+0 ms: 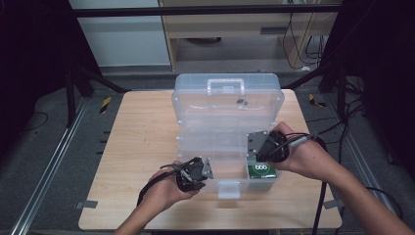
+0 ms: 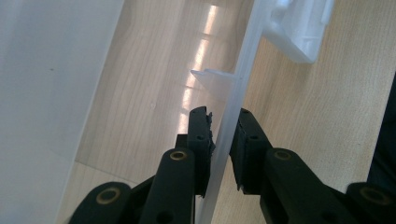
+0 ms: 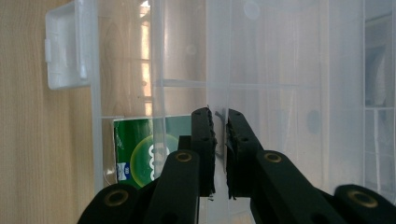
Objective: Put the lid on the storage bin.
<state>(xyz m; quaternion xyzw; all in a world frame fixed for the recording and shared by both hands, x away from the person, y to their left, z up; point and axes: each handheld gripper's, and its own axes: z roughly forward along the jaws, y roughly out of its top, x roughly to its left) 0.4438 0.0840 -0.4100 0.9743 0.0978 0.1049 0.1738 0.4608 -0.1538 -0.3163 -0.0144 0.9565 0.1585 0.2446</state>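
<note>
A clear plastic box (image 1: 195,147) stands open on the wooden table (image 1: 137,147), its lid (image 1: 227,105) tipped back with the handle (image 1: 225,86) at the far side. My left gripper (image 1: 197,172) is at the front left of the box, shut on its clear front wall (image 2: 236,88), a short way from the white latch (image 2: 299,32). My right gripper (image 1: 258,147) reaches in from the right and is shut on a thin clear tray wall (image 3: 218,56). A green packet (image 1: 261,171) lies in the front right compartment, below and beside the right gripper (image 3: 218,114).
The latch (image 1: 228,189) hangs over the box's front edge near the table's front edge. Bare wood lies to the left of the box and along the front. Black cables trail from both grippers; dark stands and a cabinet (image 1: 244,29) sit beyond the table.
</note>
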